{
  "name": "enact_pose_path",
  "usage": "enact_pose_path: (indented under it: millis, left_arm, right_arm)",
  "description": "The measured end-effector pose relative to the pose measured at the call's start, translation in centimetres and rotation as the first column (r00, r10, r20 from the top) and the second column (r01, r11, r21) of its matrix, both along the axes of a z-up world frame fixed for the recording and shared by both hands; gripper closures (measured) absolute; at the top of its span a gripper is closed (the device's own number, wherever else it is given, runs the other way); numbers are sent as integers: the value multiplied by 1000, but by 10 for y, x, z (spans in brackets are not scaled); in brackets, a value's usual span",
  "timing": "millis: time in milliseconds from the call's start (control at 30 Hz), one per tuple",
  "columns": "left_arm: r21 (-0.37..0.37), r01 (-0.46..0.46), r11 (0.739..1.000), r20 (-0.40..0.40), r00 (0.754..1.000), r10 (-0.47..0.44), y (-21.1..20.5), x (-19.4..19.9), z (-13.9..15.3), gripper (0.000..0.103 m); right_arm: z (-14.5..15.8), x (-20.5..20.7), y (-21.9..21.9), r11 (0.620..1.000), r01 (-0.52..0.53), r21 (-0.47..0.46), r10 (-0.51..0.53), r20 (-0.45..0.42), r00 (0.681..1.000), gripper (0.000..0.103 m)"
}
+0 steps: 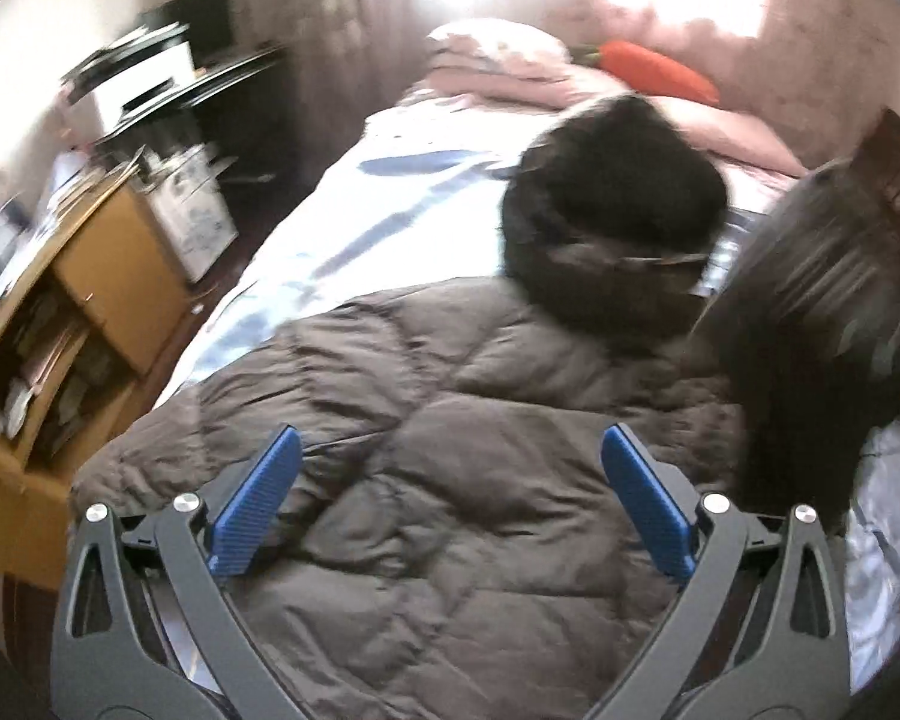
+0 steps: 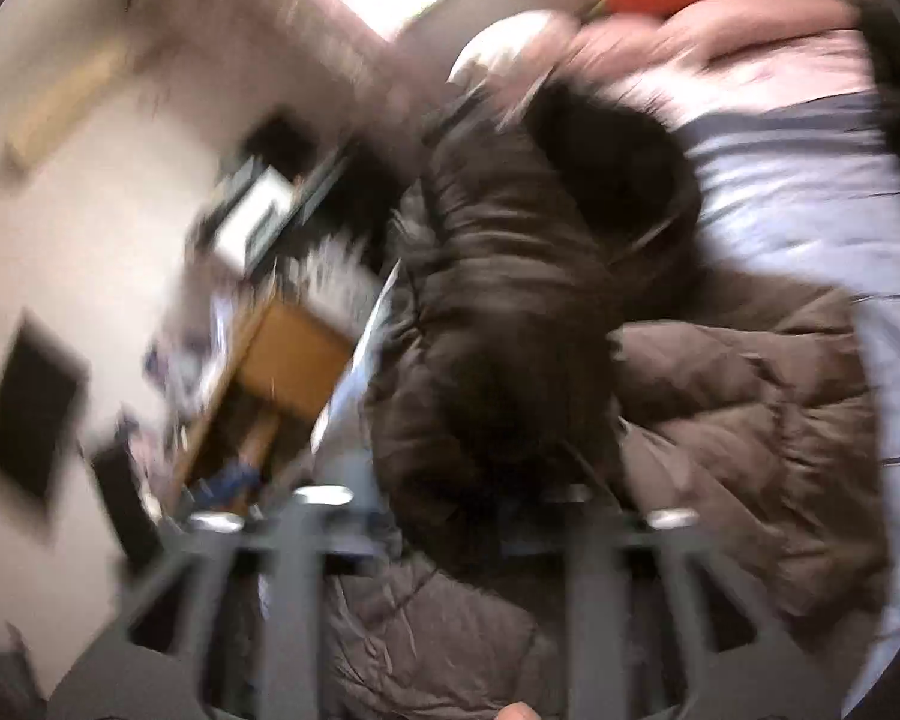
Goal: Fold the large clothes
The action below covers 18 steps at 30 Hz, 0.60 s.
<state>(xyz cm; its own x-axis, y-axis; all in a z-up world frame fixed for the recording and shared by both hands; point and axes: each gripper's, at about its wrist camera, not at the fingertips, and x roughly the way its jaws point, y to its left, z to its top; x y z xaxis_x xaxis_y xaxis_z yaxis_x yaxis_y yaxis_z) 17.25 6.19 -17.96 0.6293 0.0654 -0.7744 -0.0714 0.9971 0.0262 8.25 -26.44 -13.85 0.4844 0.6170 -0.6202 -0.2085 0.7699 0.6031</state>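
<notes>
The puffer jacket [image 1: 450, 420] under my left gripper [image 1: 450, 480] is a dull grey-brown with a quilted diamond stitch pattern, and its furry hood [image 1: 612, 210] is basically black. My gripper's pads [image 1: 258, 498] are bright blue with fine ridges, on dark grey arms with little silver bolts, and the bedsheet [image 1: 390, 204] is white-ish pale blue with darker blue streaks. Up by the pale pink pillows [image 1: 510, 66] there's an orange carrot plush [image 1: 654, 69] with a green top, and the cabinet [image 1: 108, 276] beside the bed is honey-yellow wood.
</notes>
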Motion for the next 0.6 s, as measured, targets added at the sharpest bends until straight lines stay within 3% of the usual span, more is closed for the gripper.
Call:
enact_pose_path:
  millis: [67,167,233,267,367,400,533,600]
  left_arm:
    - [-5,-29,1000,-37,999,29,13,5,-10,2]
    - [-23,-42,999,-95,995,39,22,13,-27,2]
    - [-20,-24,1000,-131,991,21,15,19,-40,2]
    - [-16,-10,1000,-152,988,7,11,21,-47,2]
    - [-36,51,998,-241,969,-58,-12,25,-72,2]
    - [-58,94,994,-281,954,-107,-25,25,-84,2]
    - [-70,213,975,-396,891,-223,-65,23,-125,3]
    - [-37,255,966,-450,859,-244,-83,27,-152,6]
  right_arm:
    - [-40,1,47,996,-50,-72,45,-62,997,1]
    - [-71,-7,64,991,-82,-108,63,-169,984,1]
    - [-78,2,46,995,-61,-79,41,-229,973,1]
    - [-77,0,32,993,-31,-113,3,-238,971,1]
    - [-65,-8,-14,943,52,-328,-133,-230,964,3]
    - [-66,-13,-26,926,67,-373,-159,-223,962,9]
    - [-75,-36,-76,892,165,-421,-275,-215,937,10]
    - [-89,-30,-85,926,162,-340,-272,-307,912,10]
